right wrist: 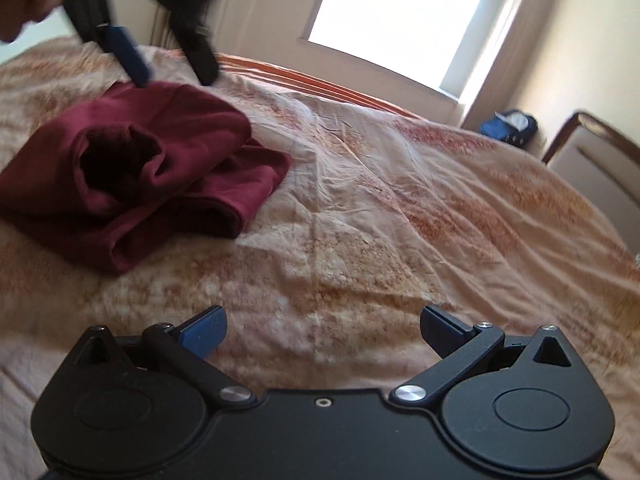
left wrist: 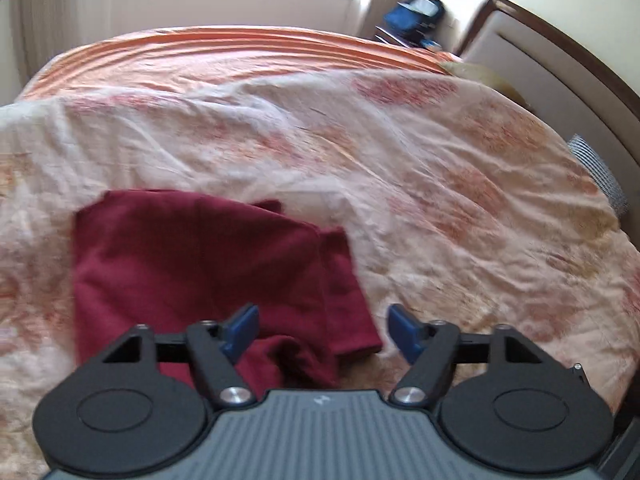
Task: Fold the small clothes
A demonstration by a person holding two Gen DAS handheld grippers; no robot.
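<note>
A dark red garment (left wrist: 200, 264) lies folded on the bed, in the lower left of the left wrist view. It also shows in the right wrist view (right wrist: 132, 168) at the upper left, bunched with an open tube-like fold facing the camera. My left gripper (left wrist: 323, 330) is open and empty, just above the garment's near edge. It appears in the right wrist view (right wrist: 172, 72) above the garment's far side. My right gripper (right wrist: 320, 332) is open and empty over bare bedding, to the right of the garment.
The bed is covered by a wrinkled cream and orange floral sheet (left wrist: 440, 184) with an orange striped cover (left wrist: 240, 46) beyond it. A wooden headboard (left wrist: 560, 60) stands at the right. A blue bag (left wrist: 414, 14) sits by the window (right wrist: 400, 20).
</note>
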